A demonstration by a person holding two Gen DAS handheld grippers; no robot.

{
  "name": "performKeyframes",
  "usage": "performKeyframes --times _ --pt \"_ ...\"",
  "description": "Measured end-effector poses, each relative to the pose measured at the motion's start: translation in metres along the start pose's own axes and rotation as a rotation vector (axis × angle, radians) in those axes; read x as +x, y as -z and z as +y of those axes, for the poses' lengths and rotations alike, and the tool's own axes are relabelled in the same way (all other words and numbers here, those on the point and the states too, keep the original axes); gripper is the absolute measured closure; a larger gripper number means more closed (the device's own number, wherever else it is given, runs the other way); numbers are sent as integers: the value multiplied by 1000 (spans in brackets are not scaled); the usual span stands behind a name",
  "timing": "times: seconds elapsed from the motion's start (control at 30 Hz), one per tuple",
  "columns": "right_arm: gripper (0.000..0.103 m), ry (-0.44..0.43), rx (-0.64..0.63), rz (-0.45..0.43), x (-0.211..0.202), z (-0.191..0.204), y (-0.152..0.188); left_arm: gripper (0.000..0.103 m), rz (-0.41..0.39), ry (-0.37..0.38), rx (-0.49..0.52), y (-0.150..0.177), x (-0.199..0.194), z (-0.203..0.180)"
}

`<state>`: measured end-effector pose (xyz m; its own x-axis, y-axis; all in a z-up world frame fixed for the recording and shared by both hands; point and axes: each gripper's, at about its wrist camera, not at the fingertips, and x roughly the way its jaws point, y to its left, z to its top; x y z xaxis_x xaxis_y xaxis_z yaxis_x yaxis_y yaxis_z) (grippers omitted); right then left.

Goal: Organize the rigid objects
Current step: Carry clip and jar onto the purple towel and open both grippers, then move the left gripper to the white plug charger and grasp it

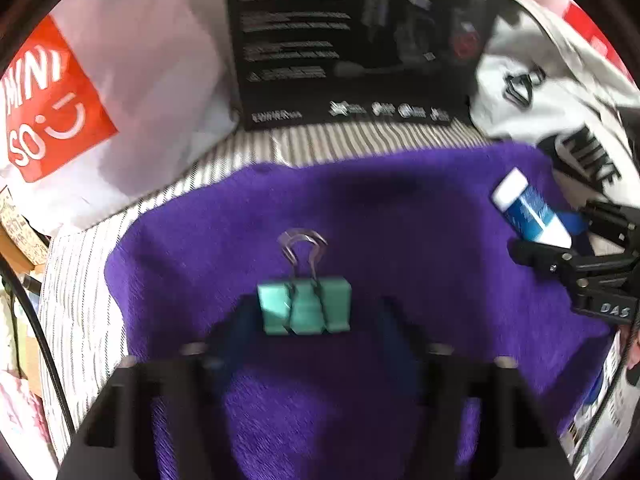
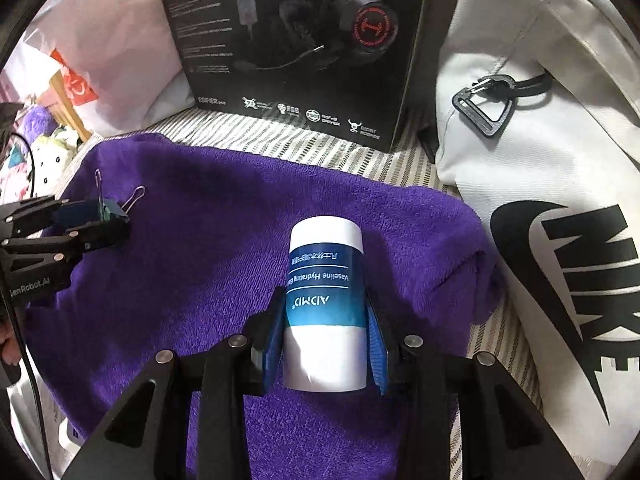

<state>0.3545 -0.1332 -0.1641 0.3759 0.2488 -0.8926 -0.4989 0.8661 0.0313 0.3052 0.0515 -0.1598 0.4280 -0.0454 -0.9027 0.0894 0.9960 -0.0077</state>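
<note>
Left tongs (image 1: 316,320) spread wide over the purple towel (image 1: 400,220), jaws clear of the green binder clip (image 1: 305,308) lying between them, wire handles pointing away. Right tongs (image 2: 326,344) pinching the blue-and-white tube (image 2: 326,304), blue pads (image 2: 274,340) pressed on both sides of its lower half, cap end pointing away, tube low over the towel. From the right wrist view, clip at the far left of the towel, at the tips of the left tongs. Beyond the towel, on striped bedding (image 2: 280,128): black headset box (image 2: 296,40) standing upright, white plastic bag (image 1: 132,80) with red logo to its left, white Nike bag (image 2: 540,200) to its right, touching the towel's edge.
</note>
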Motion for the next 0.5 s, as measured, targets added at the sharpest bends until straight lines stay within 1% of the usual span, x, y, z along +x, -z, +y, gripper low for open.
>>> performKeyframes --times 0.03,0.07,0.1,0.2,0.23,0.27,0.33,0.4,0.5 --pt "59 -10 4 10 0 -1 0 24 -1 -15 13 3 0 -3" --pt "52 -21 8 17 -1 -1 0 24 -12 -28 14 5 -3 -5" --pt "49 -31 15 25 -2 -2 2 25 -12 -38 3 7 -5 -4" --pt "48 -7 26 25 -14 -1 14 32 -43 -31 -47 18 -25 2" --pt "48 -12 33 17 -20 -1 18 34 -64 -30 -51 23 -36 4" --pt "48 -25 45 -2 -31 -1 24 34 -93 -23 -47 30 -51 4" --pt "48 -30 61 -30 -52 -1 34 34 -132 11 -17 45 -77 -2" --pt "48 -26 67 -67 -80 1 50 34 -145 45 6 63 -97 -9" --pt "48 -21 77 -107 -116 1 76 34 -154 121 39 97 -122 -17"
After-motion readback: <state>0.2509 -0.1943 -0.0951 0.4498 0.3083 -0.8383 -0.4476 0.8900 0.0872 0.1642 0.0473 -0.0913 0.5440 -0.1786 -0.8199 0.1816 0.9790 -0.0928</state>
